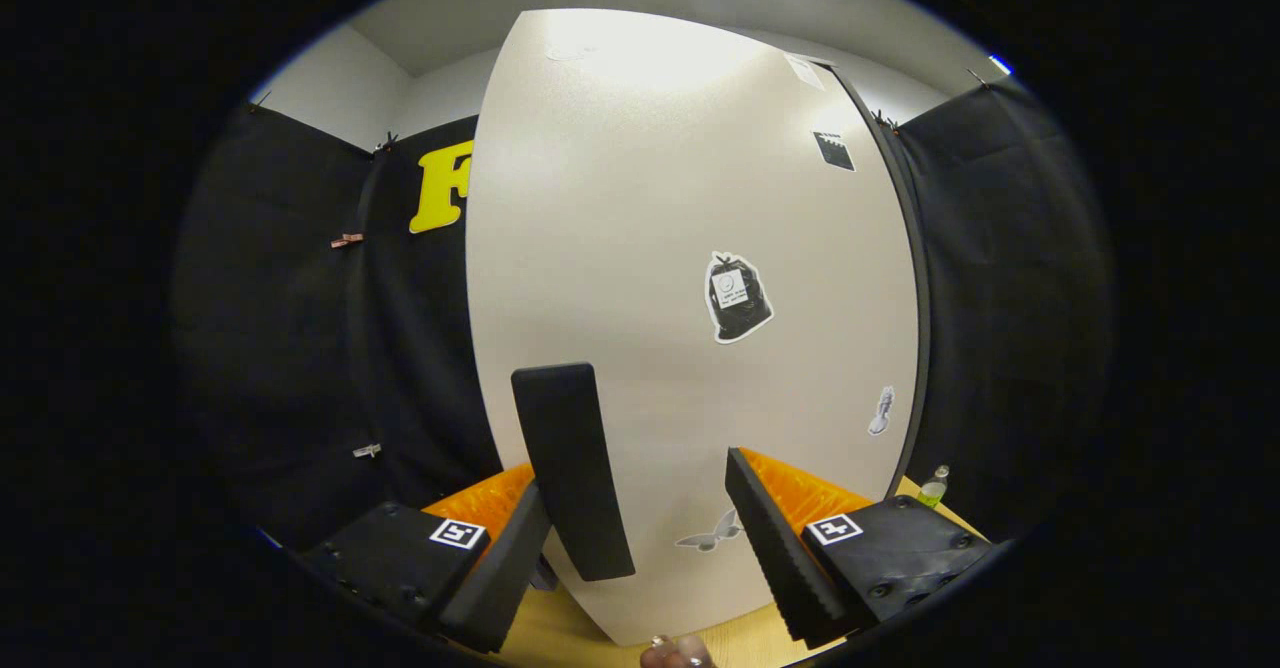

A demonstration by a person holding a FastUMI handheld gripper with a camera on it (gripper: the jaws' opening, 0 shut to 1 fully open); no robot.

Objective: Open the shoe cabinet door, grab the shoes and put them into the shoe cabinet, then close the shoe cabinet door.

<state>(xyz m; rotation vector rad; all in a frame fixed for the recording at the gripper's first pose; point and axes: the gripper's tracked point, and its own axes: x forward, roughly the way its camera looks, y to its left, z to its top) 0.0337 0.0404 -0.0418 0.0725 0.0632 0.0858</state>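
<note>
The white shoe cabinet door stands close ahead, facing me, with several small stickers on it. Its black vertical handle lies between my fingers, right beside the left finger and well apart from the right finger. My gripper is open, with its tips close to the door's surface. I cannot tell whether the left finger touches the handle. A dark strip runs down the door's right side.
Black cloth walls stand to the left and right of the cabinet. A small green bottle stands on the light wooden surface at the cabinet's right foot. A person's fingertips show just below the door.
</note>
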